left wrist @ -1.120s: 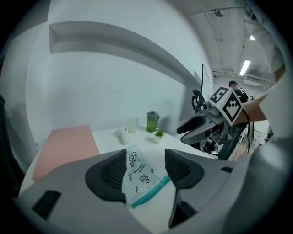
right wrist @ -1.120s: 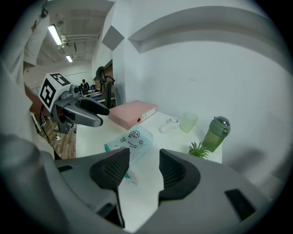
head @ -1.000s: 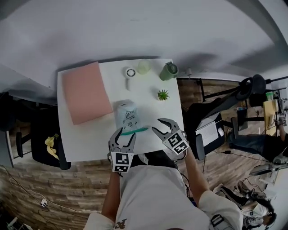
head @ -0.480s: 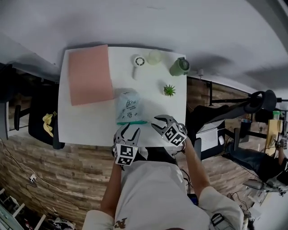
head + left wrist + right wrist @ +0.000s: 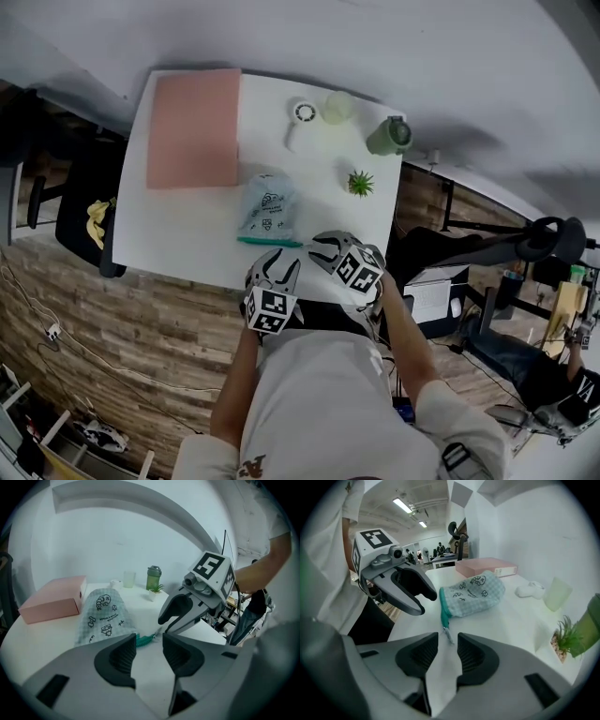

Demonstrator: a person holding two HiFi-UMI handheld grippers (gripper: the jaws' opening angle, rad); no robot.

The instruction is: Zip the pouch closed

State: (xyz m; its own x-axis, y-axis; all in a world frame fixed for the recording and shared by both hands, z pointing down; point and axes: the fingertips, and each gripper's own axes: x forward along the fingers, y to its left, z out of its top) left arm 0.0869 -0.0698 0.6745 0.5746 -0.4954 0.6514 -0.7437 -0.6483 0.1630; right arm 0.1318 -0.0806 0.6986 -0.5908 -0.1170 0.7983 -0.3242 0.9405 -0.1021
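A pale checked pouch point(image 5: 265, 208) with cartoon prints lies on the white table point(image 5: 187, 248), its teal zipper edge point(image 5: 269, 242) facing me. My left gripper point(image 5: 277, 265) hovers just short of that edge. Its jaws are closing, and nothing is between them. In the left gripper view the zipper's end point(image 5: 145, 640) shows just beyond the left gripper point(image 5: 149, 644). My right gripper point(image 5: 317, 251) is close beside it on the right, part open and empty. The small zipper pull point(image 5: 447, 632) lies just ahead of the right gripper point(image 5: 447, 644), and the pouch point(image 5: 476, 592) is farther on.
A pink box point(image 5: 192, 127) lies at the table's far left. Along the back stand a white handheld fan point(image 5: 300, 117), a pale cup point(image 5: 337, 105) and a green bottle point(image 5: 389, 136). A small potted plant point(image 5: 360, 183) sits right of the pouch. A dark chair point(image 5: 80, 225) stands left of the table.
Both grippers have sunk toward the table's near edge and drawn closer together by the zipper end. Both pairs of jaws are narrower than before. The pouch has not moved.
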